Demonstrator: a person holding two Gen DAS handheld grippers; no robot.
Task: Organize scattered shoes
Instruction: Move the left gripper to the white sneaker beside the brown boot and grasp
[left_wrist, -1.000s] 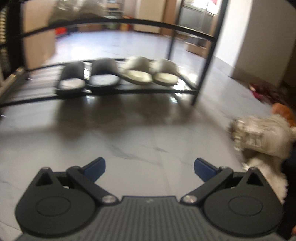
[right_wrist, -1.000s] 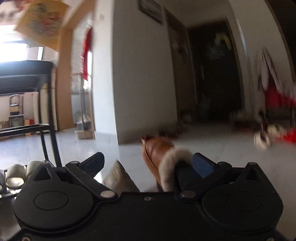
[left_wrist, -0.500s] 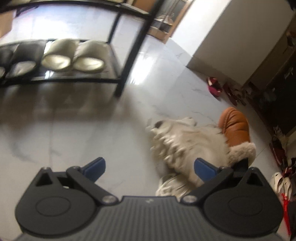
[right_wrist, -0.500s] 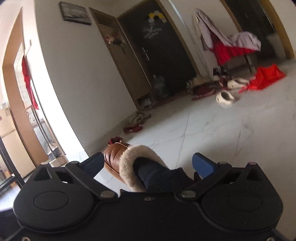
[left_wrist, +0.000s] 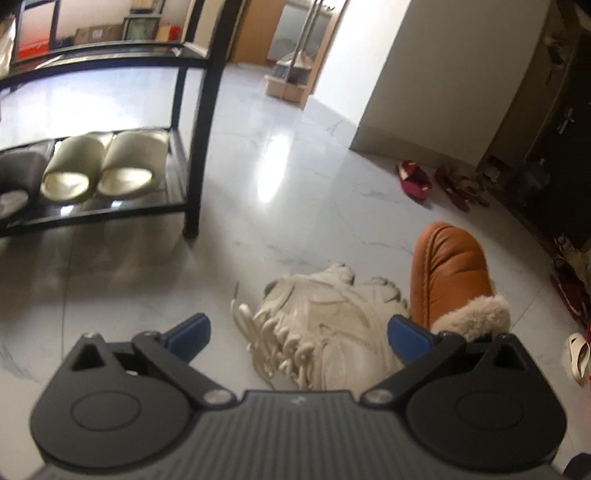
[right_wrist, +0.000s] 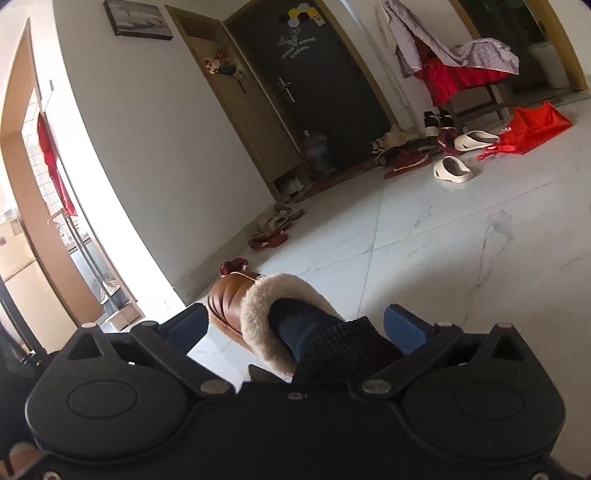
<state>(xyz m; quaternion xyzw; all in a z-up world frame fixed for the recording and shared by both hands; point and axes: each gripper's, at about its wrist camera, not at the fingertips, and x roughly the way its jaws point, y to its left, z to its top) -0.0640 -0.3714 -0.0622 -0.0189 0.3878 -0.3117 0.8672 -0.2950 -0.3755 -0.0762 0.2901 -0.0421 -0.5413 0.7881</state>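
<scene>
A cream laced sneaker (left_wrist: 325, 328) lies on the white floor. My left gripper (left_wrist: 297, 334) is open and hovers just above it, its blue fingertips (left_wrist: 190, 334) wide on either side. A brown fur-lined slipper (left_wrist: 448, 273) on a person's foot stands right beside the sneaker. My right gripper (right_wrist: 295, 326) is open and empty, with that slipper (right_wrist: 255, 312) and leg in front of it. A black shoe rack (left_wrist: 197, 122) at the left holds cream slides (left_wrist: 99, 166) and a dark slide (left_wrist: 14, 177) on its lowest shelf.
Red slippers (left_wrist: 413, 181) lie by the wall corner. White slides (right_wrist: 452, 170), red slippers (right_wrist: 267, 238), a red bag (right_wrist: 532, 123) and a chair with clothes (right_wrist: 458, 70) are near the dark door (right_wrist: 314, 85). A water jug (right_wrist: 316, 151) stands by it.
My left gripper swung right from the rack and came over the cream sneaker. My right gripper turned toward the door side; the slippered foot stays in front of it.
</scene>
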